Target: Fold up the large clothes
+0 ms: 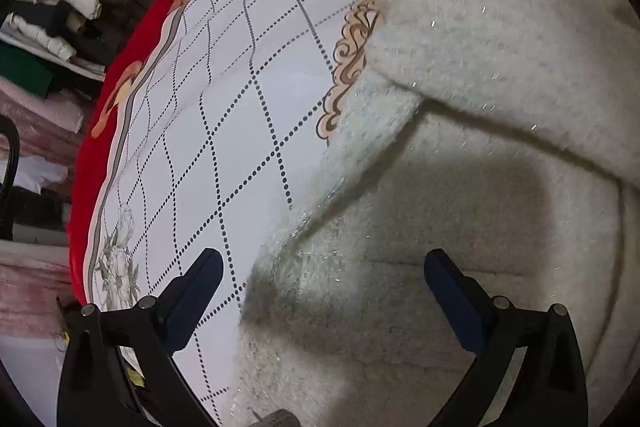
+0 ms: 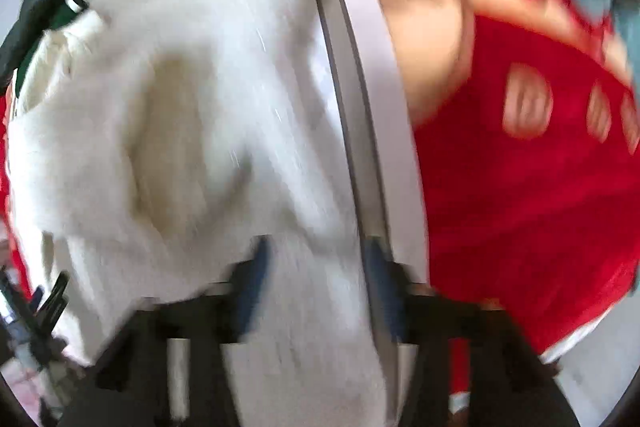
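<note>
Both grippers' jaws released above white fuzzy garment [image 1: 460,59]; no readable writing.

2 close wrist views, steeply downward, both over the cream garment [image 1: 460,75].

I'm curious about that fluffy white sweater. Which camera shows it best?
The left wrist view: the fluffy white sweater is sharp there, its fuzzy knit, sparkly threads and a folded-over part clearly visible on the patterned bedcover. The right wrist view shows the sweater too, but smeared by motion blur.
</note>
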`<control>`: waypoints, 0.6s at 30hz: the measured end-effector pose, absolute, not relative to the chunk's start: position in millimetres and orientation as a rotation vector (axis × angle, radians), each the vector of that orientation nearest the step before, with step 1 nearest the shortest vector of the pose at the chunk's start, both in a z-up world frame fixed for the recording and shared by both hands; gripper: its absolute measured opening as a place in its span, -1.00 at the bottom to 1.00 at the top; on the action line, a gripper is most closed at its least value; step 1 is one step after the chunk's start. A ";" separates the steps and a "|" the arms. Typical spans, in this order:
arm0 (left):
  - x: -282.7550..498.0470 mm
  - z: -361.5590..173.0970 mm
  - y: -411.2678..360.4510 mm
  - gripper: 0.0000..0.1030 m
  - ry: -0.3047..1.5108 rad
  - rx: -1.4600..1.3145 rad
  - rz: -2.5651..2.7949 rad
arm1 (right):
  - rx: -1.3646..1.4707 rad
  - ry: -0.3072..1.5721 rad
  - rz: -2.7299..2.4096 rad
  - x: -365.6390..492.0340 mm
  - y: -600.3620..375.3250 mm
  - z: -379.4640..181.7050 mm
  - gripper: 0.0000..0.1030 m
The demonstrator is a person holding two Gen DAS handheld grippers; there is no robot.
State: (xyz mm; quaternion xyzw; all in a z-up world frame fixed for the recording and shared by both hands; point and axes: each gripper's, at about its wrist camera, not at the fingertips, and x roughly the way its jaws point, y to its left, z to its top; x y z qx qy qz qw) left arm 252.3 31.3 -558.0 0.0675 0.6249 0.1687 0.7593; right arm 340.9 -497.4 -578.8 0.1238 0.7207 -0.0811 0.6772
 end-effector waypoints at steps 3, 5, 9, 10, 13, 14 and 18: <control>251.0 -559.6 24.9 1.00 1.366 0.133 0.375 | 0.179 1.608 -0.176 372.7 -495.7 -591.3 -0.01; 250.0 -564.1 19.4 1.00 1.370 0.133 0.383 | 0.037 1.604 -0.225 385.7 -487.9 -605.7 -0.50; 249.2 -559.5 9.9 1.00 1.343 0.179 0.414 | 0.076 1.657 -0.298 388.0 -498.4 -624.7 -0.50; 248.6 -553.1 6.8 1.00 1.329 0.189 0.430 | 0.073 1.663 -0.282 392.1 -491.5 -624.1 -0.46; 244.1 -526.2 -5.7 1.00 1.284 0.215 0.490 | 0.126 1.700 -0.129 399.0 -486.0 -610.9 0.18; 241.6 -516.7 -12.2 1.00 1.269 0.225 0.512 | 0.131 1.690 -0.092 394.8 -490.2 -603.2 0.32; 221.1 -468.1 -72.0 1.00 1.215 0.279 0.588 | 0.123 1.662 0.068 372.0 -513.8 -569.4 0.50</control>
